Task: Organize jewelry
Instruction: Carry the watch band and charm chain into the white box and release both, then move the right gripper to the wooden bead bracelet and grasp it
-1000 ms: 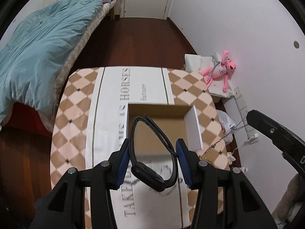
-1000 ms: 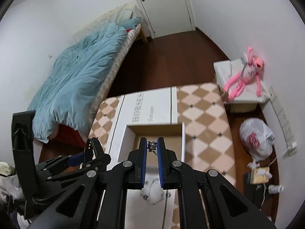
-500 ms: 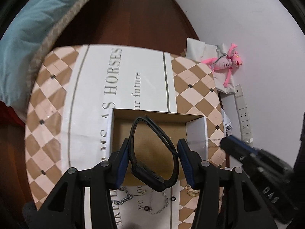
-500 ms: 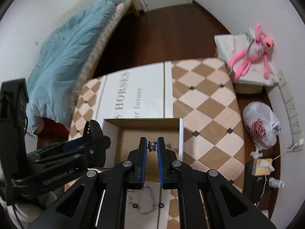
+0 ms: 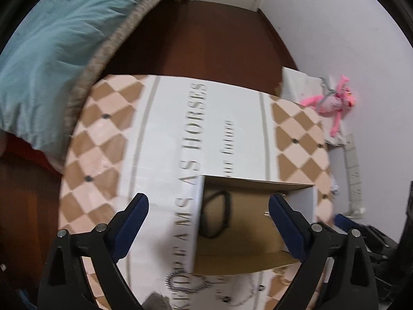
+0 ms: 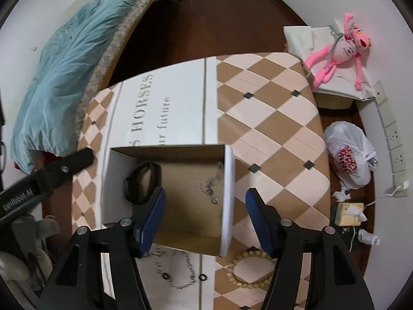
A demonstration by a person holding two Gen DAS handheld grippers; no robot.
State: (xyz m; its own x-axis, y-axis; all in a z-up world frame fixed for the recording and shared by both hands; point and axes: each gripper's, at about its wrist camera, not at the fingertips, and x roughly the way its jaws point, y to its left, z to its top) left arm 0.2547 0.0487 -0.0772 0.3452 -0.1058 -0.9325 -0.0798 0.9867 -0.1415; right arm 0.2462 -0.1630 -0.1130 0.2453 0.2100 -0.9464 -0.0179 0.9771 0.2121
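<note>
An open cardboard box (image 6: 228, 193) with white walls stands on the checkered table (image 6: 271, 118). Inside it lie a black band (image 6: 142, 180) at the left and a thin silver chain (image 6: 213, 186) at the right. My right gripper (image 6: 206, 196) hangs over the box, jaws opening, nothing between them. My left gripper (image 5: 207, 206) hovers over the same box (image 5: 312, 204), jaws opening wide and holding nothing, with the black band (image 5: 215, 214) lying below them. In front of the box lie a beaded bracelet (image 6: 247, 266), a silver necklace (image 6: 183, 271) and small black rings (image 6: 203, 277).
A bed with a blue duvet (image 6: 64, 64) stands left of the table. At the right are a pink plush toy (image 6: 343, 49) on a white box, a white plastic bag (image 6: 348, 152) on the floor and wall sockets. Dark wood floor lies beyond the table.
Both grippers came down over the box and opened. The left let go of the black band and the right let go of the silver chain; both pieces now lie in the box.
</note>
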